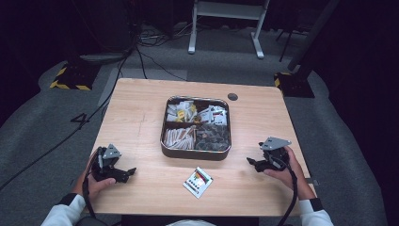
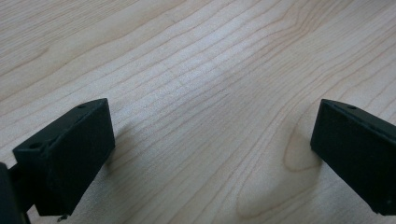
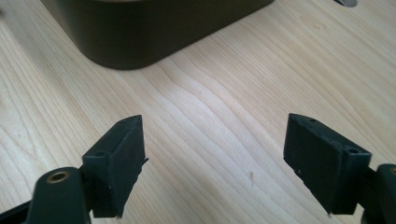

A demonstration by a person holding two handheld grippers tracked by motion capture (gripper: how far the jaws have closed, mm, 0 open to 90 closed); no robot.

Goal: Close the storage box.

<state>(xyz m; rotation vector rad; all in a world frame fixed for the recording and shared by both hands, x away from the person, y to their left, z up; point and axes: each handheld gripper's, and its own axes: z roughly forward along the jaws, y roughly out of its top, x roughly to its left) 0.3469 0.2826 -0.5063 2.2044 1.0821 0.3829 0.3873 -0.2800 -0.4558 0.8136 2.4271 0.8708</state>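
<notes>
Both grippers rest on the table (image 1: 141, 122), prob. a ready pose. Left gripper (image 2: 212, 154): jaws wide, nothing but bare wood between them. Right gripper (image 3: 212, 163): jaws wide too, empty, pointed at the tray (image 3: 154, 28) wall just ahead. Packet (image 1: 198, 181) lies loose w/ neither gripper on it, between the two and in front of the tray; likely the next pick, to be sorted into a compartment.

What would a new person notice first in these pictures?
First, the dark tray at the table's middle, four compartments full of small packets. Next, one loose packet lying alone on the wood near the front edge. The left claw and right claw rest open at either side, holding nothing.
</notes>
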